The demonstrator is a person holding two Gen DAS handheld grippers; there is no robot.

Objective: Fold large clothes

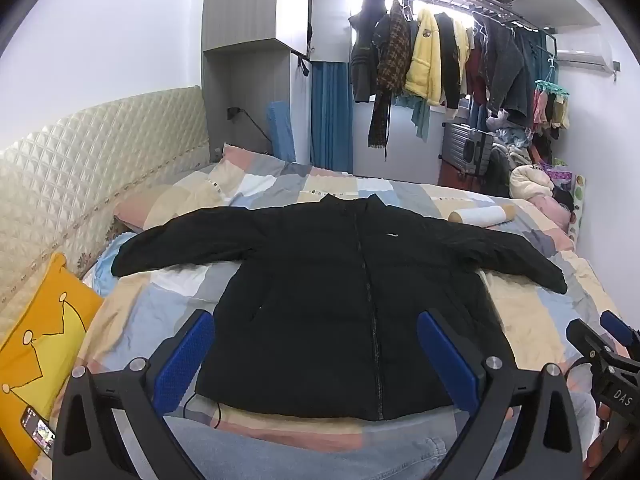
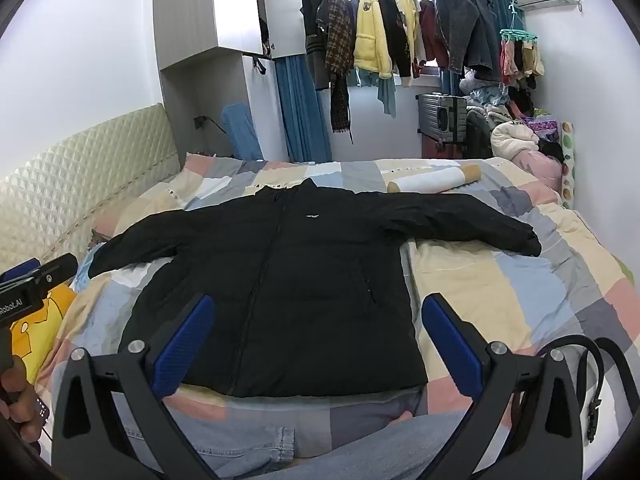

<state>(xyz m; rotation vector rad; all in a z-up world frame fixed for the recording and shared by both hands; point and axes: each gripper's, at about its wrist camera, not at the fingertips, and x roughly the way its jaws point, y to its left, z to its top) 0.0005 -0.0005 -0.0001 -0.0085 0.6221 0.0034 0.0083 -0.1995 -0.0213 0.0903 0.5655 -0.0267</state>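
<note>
A black zipped jacket lies flat and front up on the patchwork bed cover. Both sleeves are spread out to the sides and the collar points away from me. My left gripper hovers open over the jacket's hem, with its blue pads wide apart and nothing between them. My right gripper is also open above the hem, its pads clear of the cloth. Each gripper shows at the edge of the other's view: the right gripper and the left gripper.
Pale jeans lie at the near edge below the hem. A yellow pillow and a phone sit on the left. A white roll lies beyond the right sleeve, and a black belt lies near right. Clothes hang on a rail behind the bed.
</note>
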